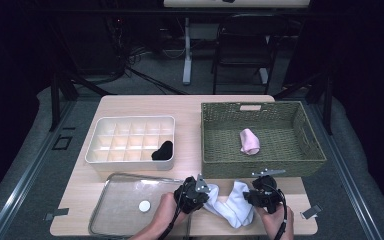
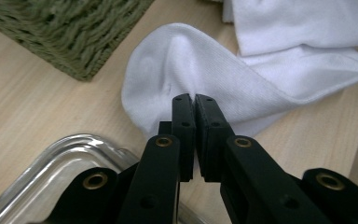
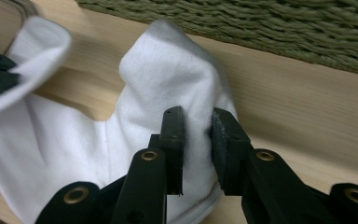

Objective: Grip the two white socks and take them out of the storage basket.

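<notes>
The left gripper (image 2: 195,100) has its black fingers (image 2: 183,121) pressed together on a fold of the white cotton sock (image 2: 223,79), at its left end. The right gripper (image 3: 196,116) has its fingers (image 3: 172,135) slightly apart, with a raised ridge of the same sock between them at the other end. The sock lies near the front edge of the pale wooden surface (image 1: 190,112), its long axis running left to right, sagging in the middle. Just behind it stands the green woven basket (image 1: 215,165) holding a rolled pink sock (image 1: 250,141); to the left lies a clear glass tray (image 1: 120,200). No writing is readable.
</notes>
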Available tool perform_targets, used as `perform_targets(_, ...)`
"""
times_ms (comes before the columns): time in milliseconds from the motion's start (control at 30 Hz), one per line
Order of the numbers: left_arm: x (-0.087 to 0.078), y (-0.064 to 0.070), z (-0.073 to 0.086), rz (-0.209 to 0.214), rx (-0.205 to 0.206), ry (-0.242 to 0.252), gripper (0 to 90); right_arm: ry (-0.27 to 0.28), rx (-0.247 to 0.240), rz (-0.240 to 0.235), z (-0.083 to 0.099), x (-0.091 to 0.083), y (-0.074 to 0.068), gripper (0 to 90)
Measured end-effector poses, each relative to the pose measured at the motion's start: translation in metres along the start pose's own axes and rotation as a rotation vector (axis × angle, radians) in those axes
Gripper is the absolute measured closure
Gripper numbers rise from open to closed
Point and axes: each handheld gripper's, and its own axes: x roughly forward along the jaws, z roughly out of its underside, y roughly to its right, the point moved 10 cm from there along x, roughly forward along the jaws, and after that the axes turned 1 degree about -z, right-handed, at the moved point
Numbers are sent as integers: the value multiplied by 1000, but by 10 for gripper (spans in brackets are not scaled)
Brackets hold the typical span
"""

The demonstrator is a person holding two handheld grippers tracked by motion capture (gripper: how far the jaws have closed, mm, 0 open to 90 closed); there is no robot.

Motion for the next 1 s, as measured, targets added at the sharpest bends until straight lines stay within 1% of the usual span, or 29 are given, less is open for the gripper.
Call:
perform_targets(33,-1,-2,0,-1,-2,6,867,4,6,3,0,0,1,755)
perform_targets(67,-2,-3,0,-11,-8,13,867,3,18,7,1,0,4,753)
perform_targets(100,-3,-5,0,-7,-10,14,867,10,29,6,1,1,4,752)
perform_targets(133,-4,-6,0,-10,-12,17,867,6,28,11,2,0,7,752)
perform_targets(233,-7,-8,0,-24,-4,23,867,5,44,19,3,1,10,746)
perform_targets(267,-8,-8,1,-24,-3,23,867,2,44,33,4,0,12,743)
perform_targets(300,-9,-8,2,-15,4,16,866,-1,46,41,4,-1,13,732)
perform_targets(367,-10,-8,4,-22,16,9,866,-21,45,47,6,-2,15,690)
perform_targets(400,-10,-8,5,-13,19,1,865,-42,40,42,7,-2,14,676)
perform_targets(433,-10,-7,7,-7,24,-14,864,-34,34,25,6,-2,13,666)
perform_targets(467,-9,-7,8,-12,24,-17,861,-37,28,23,6,-2,12,631)
perform_targets(500,-8,-6,9,-12,26,-26,859,-56,8,18,7,-4,12,601)
perform_targets(533,-8,-6,10,-4,31,-42,855,-55,3,2,7,-5,11,588)
perform_targets(567,-8,-5,11,-3,32,-51,845,-49,-6,-8,6,-6,11,556)
perform_targets(600,-8,-5,12,-4,35,-62,829,-35,-30,-10,3,-8,12,525)
perform_targets(633,-8,-5,13,1,36,-70,813,-14,-51,-29,1,-9,11,525)
perform_targets(667,-9,-5,13,11,29,-80,803,-9,-64,-37,-1,-9,11,508)
perform_targets(700,-10,-5,14,10,23,-91,774,9,-85,-65,-4,-10,10,504)
perform_targets(733,-11,-5,14,15,19,-98,745,19,-98,-78,-7,-9,10,499)
perform_targets(767,-13,-6,14,15,6,-102,716,10,-107,-95,-7,-8,9,471)
perform_targets(800,-15,-7,13,11,-5,-102,681,7,-112,-97,-9,-6,9,474)
perform_targets(833,-17,-8,12,15,-11,-103,652,9,-109,-116,-10,-4,8,472)
perform_targets(867,-20,-9,9,7,-21,-92,625,-11,-114,-124,-9,-1,8,465)
perform_targets(900,-22,-9,6,5,-37,-76,591,-18,-109,-126,-9,2,8,471)
perform_targets(933,-24,-10,4,-4,-45,-65,573,-40,-105,-129,-7,4,7,469)
perform_targets(967,-27,-10,-2,5,-69,-38,562,-55,-111,-128,-5,7,7,470)
perform_targets(1000,-28,-11,-8,-8,-78,-15,546,-63,-102,-121,-4,9,6,495)
